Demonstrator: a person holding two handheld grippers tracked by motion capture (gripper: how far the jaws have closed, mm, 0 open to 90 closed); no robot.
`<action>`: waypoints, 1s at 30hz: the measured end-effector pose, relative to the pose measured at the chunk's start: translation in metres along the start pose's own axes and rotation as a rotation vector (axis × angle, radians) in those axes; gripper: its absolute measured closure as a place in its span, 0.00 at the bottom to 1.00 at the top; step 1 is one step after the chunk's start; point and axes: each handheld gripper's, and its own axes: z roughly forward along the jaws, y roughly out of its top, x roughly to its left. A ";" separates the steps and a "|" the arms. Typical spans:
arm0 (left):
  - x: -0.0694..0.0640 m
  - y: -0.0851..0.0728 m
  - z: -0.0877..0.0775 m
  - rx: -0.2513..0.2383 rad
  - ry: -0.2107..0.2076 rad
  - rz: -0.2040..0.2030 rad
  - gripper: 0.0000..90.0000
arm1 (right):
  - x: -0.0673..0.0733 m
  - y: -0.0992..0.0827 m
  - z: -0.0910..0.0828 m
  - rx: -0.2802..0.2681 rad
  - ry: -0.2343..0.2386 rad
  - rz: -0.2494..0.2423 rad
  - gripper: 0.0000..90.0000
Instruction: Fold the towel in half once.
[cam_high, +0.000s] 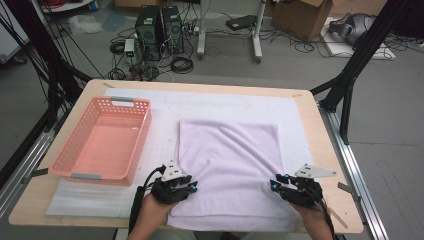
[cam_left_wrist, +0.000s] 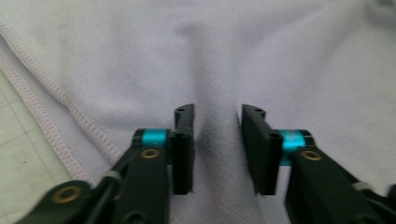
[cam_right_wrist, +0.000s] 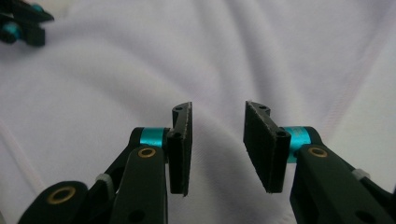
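— What are you doing now?
— I'm folding the towel (cam_high: 230, 165) lying beside the basket (cam_high: 102, 140); my left fingers (cam_left_wrist: 183, 140) and right fingers (cam_right_wrist: 181, 144) are spread, hovering—next I'm pinching its near edge.

I see a light wooden table (cam_high: 320, 150) covered by a white mat (cam_high: 165, 107); on the mat lie an empty pink basket (cam_high: 102, 140) at left and a folded pale lilac towel (cam_high: 230, 160), flat, near the front edge
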 end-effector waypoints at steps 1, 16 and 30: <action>0.000 0.000 0.000 0.000 0.006 -0.006 0.87 | 0.002 -0.001 0.006 0.041 -0.003 -0.009 0.71; -0.007 -0.005 -0.038 -0.043 -0.096 -0.059 0.95 | 0.011 -0.008 -0.018 0.090 0.079 -0.052 0.97; 0.014 -0.005 -0.047 -0.167 -0.017 -0.125 0.50 | 0.001 -0.006 -0.029 -0.073 0.054 0.043 0.69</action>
